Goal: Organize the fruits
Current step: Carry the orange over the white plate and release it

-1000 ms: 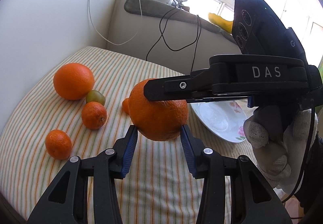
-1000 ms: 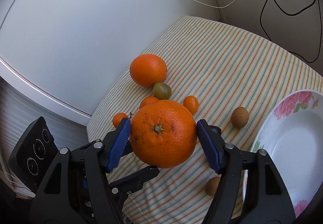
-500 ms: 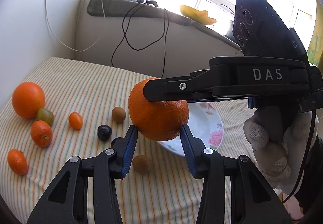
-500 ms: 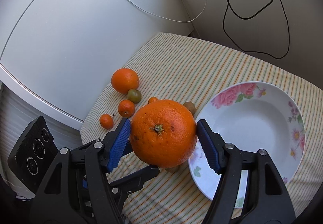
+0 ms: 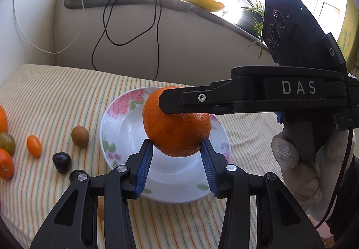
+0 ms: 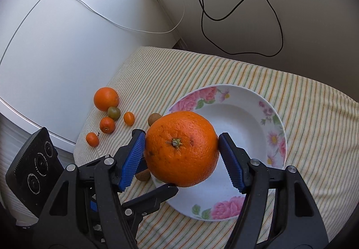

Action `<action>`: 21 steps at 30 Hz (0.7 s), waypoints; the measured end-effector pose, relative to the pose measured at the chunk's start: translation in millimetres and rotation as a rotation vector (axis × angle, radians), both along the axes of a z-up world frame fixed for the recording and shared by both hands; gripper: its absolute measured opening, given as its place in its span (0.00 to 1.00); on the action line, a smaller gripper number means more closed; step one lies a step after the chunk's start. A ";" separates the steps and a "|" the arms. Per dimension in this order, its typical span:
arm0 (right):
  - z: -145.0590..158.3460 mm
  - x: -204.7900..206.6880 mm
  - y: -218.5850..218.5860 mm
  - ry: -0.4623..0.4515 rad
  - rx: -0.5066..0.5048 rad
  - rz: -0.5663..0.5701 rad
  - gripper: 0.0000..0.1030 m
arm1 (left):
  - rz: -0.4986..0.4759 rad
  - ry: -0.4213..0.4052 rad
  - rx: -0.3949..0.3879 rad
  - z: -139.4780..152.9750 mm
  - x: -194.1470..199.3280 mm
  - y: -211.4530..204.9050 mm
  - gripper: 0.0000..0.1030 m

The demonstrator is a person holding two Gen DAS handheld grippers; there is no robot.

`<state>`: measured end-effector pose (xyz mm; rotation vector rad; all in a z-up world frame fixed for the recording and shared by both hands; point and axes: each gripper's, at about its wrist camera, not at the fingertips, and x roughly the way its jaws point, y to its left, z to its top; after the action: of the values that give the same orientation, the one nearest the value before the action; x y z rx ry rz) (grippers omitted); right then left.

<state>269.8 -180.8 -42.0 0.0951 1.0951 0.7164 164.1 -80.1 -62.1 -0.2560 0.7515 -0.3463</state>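
Observation:
A big orange (image 5: 177, 127) (image 6: 181, 148) hangs in the air above a white flowered plate (image 5: 116, 127) (image 6: 251, 119). Both grippers clamp it. My left gripper (image 5: 177, 159) is shut on its lower sides. My right gripper (image 6: 181, 157) is shut on it from across, and its black finger (image 5: 202, 99) crosses the orange's top in the left wrist view. Loose fruit lies on the striped cloth to the left: a second orange (image 6: 106, 99), small tangerines (image 6: 107, 125), a kumquat (image 5: 34, 145), a kiwi (image 5: 80, 136), a dark plum (image 5: 62, 162), a green fruit (image 6: 114, 113).
The striped cloth (image 6: 314, 136) covers a small table against a white wall (image 6: 67, 47). Black and white cables (image 6: 246, 13) hang down the back panel. A windowsill with plants (image 5: 251, 13) runs behind. A gloved hand (image 5: 298, 159) holds the right gripper.
Both grippers carried the big orange to the right, from above the loose fruit to above the plate. The grip on it stayed the same.

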 end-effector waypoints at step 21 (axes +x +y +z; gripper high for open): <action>-19.6 36.3 -7.0 0.005 -0.071 -0.098 0.69 | -0.013 0.054 0.018 -17.6 51.9 -7.1 0.41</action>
<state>306.1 -187.8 -61.5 0.0895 1.1120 0.5896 216.0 -87.2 -79.7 -0.2443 0.8090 -0.3461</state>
